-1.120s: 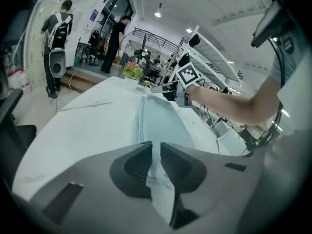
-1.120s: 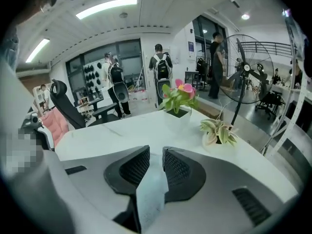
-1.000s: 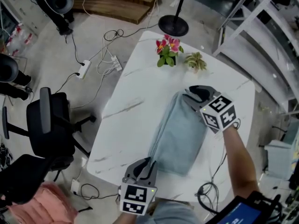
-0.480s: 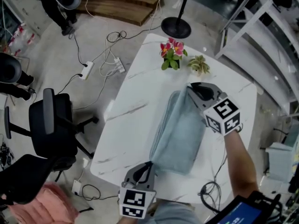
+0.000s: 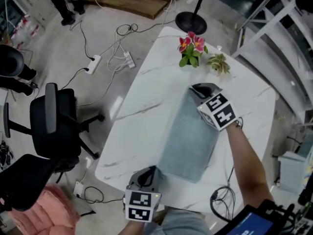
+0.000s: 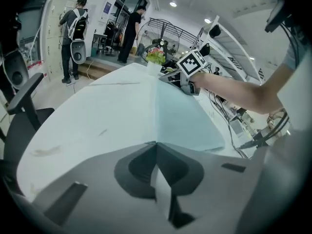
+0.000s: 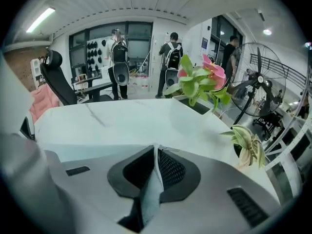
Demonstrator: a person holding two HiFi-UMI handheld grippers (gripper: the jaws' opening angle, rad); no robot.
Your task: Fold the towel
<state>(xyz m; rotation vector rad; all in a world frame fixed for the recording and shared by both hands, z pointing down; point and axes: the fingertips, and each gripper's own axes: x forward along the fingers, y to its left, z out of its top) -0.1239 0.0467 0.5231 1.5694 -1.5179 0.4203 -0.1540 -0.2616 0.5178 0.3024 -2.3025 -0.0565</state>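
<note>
In the head view, the towel (image 5: 188,136) lies as a long strip on the table (image 5: 142,116), running from lower centre up toward the flowers (image 5: 191,45). The left gripper (image 5: 148,170) sits at the towel's near corner and the right gripper (image 5: 198,88) at its far end.

In the left gripper view, the jaws are together on a thin pale strip of towel (image 6: 180,116). That is a shallow bite, so I judge a gentle lift is the safer one.

In the right gripper view, the jaws have just been closing, and a fold of cloth hangs pinched between them.

To fold it well, raise both ends at one pace, keep the edge between them taut, and lay it square on the opposite edge.
</note>
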